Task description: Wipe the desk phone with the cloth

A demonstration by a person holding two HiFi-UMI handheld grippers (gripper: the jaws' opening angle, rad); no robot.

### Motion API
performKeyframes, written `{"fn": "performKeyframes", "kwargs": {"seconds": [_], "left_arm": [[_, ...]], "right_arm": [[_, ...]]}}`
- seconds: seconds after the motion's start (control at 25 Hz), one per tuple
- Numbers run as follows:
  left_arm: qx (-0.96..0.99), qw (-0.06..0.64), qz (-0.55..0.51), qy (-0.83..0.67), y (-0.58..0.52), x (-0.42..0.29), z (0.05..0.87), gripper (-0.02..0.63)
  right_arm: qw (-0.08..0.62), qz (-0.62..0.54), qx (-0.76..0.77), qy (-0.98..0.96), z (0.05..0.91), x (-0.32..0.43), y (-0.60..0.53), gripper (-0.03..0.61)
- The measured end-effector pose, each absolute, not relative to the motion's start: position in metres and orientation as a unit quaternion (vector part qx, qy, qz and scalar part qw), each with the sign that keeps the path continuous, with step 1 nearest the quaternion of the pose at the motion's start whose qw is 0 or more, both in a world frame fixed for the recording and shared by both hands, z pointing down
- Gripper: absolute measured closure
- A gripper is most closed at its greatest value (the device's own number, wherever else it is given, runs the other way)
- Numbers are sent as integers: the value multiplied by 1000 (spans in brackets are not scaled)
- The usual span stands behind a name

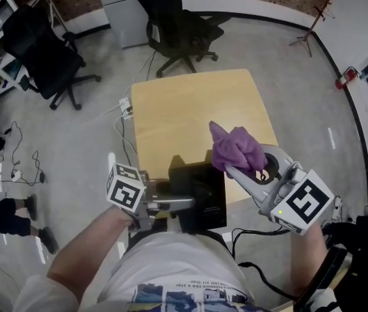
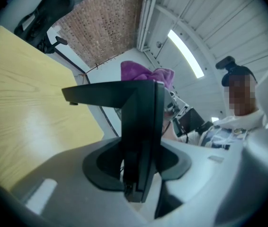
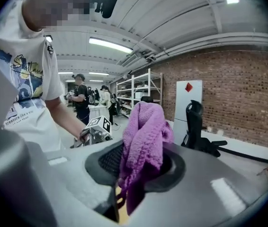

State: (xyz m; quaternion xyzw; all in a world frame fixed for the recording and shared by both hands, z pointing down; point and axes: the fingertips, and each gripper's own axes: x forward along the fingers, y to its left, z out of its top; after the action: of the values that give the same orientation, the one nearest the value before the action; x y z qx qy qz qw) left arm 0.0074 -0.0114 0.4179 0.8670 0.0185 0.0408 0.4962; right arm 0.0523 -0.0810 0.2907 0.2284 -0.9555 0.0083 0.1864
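LEFT: left gripper (image 2: pixel 136 174) clamped on desk phone (image 2: pixel 141 112), likely steadying it | RIGHT: right gripper (image 3: pixel 131 174) clamped on cloth (image 3: pixel 143 131), bunch protruding beyond jaws as wiping pad

Left claw (image 1: pixel 185 203) hides part of desk phone (image 1: pixel 205 186); keys indiscernible.

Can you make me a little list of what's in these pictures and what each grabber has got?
left gripper: shut on the black desk phone
right gripper: shut on the purple cloth
where the phone is: by the near edge of the table
where the cloth is: bunched up beside the phone's top right corner
cloth touching phone: cannot tell
table: light wood
behind the table: two black office chairs on a grey floor
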Motion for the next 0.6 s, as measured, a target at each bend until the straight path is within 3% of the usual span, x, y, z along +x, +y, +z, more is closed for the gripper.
{"fn": "performKeyframes", "kwargs": {"seconds": [0.24, 0.6], "left_arm": [[870, 490, 46, 31, -6, 16, 413, 436], [873, 485, 44, 33, -5, 13, 411, 436]], "right_arm": [[263, 17, 110, -958, 326, 33, -96, 474], [313, 118, 43, -941, 389, 31, -129, 474]]}}
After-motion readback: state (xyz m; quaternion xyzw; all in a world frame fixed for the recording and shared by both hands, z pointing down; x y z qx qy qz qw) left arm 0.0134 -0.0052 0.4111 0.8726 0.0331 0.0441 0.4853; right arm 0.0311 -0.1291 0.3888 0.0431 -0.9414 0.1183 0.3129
